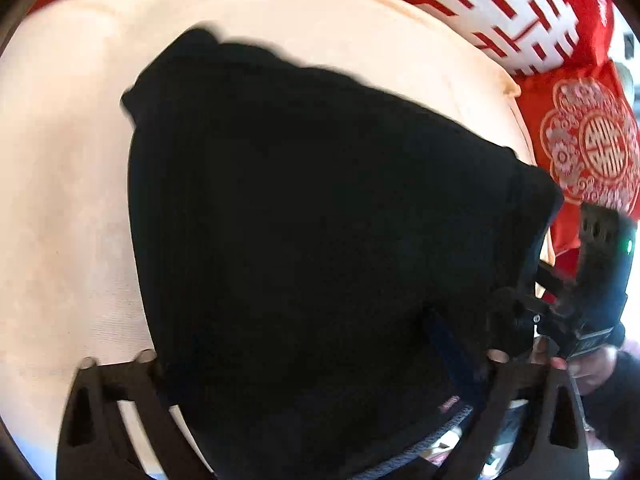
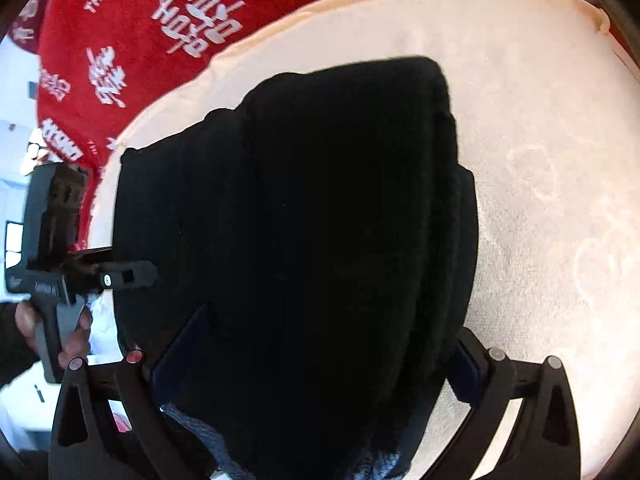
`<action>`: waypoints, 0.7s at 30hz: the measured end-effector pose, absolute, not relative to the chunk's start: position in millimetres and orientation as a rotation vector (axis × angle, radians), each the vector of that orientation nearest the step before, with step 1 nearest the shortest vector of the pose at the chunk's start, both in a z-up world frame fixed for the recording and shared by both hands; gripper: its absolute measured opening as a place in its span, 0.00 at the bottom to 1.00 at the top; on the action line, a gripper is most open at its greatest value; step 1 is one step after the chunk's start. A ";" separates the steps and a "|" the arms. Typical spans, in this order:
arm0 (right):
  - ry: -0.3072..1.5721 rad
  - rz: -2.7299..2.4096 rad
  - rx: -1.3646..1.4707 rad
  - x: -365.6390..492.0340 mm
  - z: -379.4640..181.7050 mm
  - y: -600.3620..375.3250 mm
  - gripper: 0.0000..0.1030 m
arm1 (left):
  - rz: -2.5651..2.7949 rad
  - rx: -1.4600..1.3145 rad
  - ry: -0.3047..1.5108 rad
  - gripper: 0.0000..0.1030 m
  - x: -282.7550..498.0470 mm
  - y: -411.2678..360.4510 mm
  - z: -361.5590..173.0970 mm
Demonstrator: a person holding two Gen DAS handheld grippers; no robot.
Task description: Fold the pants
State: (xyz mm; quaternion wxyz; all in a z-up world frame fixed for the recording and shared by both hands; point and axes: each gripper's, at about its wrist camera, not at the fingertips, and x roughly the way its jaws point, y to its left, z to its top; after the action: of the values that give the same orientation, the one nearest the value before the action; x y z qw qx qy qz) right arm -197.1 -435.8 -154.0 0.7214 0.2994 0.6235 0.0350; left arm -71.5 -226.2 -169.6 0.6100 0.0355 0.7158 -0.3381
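Observation:
Black pants (image 1: 304,200) lie folded in a thick dark bundle on a cream pad (image 1: 60,200). Their near end with a grey waistband (image 1: 440,432) fills the space between the wide-spread fingers of my left gripper (image 1: 304,344), which stands open. In the right wrist view the pants (image 2: 312,220) likewise run in between the blue pads of my right gripper (image 2: 328,332), also open around the bundle. Each gripper shows in the other's view at the pants' side edge: the right gripper (image 1: 516,308) and the left gripper (image 2: 132,274).
A red blanket with white characters (image 2: 120,40) lies behind the cream pad (image 2: 540,200). A red pillow with a white ornament (image 1: 588,140) sits at the right. A person's hand (image 2: 76,332) holds the left gripper's handle; another hand (image 1: 588,368) holds the right one.

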 end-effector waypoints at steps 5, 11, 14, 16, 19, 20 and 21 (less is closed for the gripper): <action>1.357 0.107 0.568 -189.9 -137.1 -423.3 0.67 | -0.821 0.092 1.605 0.60 -70.6 -216.9 -156.1; 1.365 0.078 0.566 -188.5 -116.1 -419.1 0.54 | -0.871 0.149 1.563 0.36 -70.1 -222.7 -134.3; 1.366 0.073 0.552 -191.5 -112.6 -416.0 0.53 | -0.879 0.152 1.560 0.36 -72.1 -223.4 -130.1; 1.377 0.067 0.552 -192.7 -115.4 -415.7 0.53 | -0.878 0.146 1.569 0.36 -70.0 -225.3 -134.4; 1.388 0.062 0.563 -192.1 -121.0 -419.4 0.54 | -0.863 0.086 1.581 0.55 -66.5 -217.4 -144.4; 1.389 0.066 0.572 -191.3 -123.6 -421.0 0.54 | -0.837 0.091 1.591 0.78 -65.5 -213.4 -149.5; 1.388 0.070 0.575 -190.1 -125.0 -420.7 0.55 | -0.788 0.092 1.625 0.83 -63.1 -213.3 -158.0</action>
State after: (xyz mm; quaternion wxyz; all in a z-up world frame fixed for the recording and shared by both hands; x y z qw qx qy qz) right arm -190.1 -420.7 -125.0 0.7304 0.2613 0.6303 0.0320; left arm -63.1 -213.3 -158.0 0.6186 0.0399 0.7061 -0.3423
